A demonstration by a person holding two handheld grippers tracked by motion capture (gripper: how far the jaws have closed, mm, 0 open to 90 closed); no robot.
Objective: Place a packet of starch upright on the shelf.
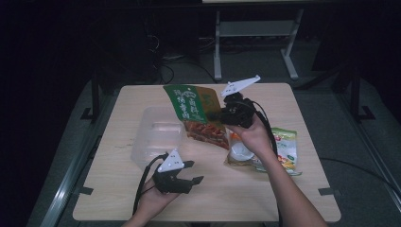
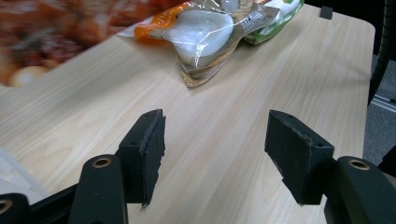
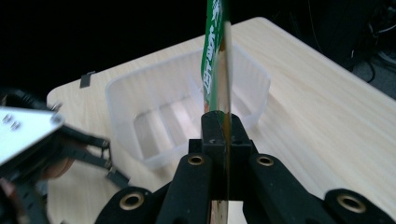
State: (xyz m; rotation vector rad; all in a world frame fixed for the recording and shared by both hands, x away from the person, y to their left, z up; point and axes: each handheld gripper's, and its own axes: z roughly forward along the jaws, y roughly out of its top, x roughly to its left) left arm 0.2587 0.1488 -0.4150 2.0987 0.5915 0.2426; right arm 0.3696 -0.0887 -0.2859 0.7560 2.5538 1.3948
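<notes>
Above clear bin (image 1: pixel 156 135), right gripper (image 3: pixel 219 126) clamps green snack bag (image 1: pixel 196 113) edge-on; left gripper (image 2: pixel 215 149) fingers apart, empty.

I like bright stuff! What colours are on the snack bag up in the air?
Green on top, orange-red below: the snack bag, clearest in the high view.

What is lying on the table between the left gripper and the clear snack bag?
Nothing: the left gripper looks over bare table up to the clear snack bag. The left gripper view shows this stretch, with the jaws open.
</notes>
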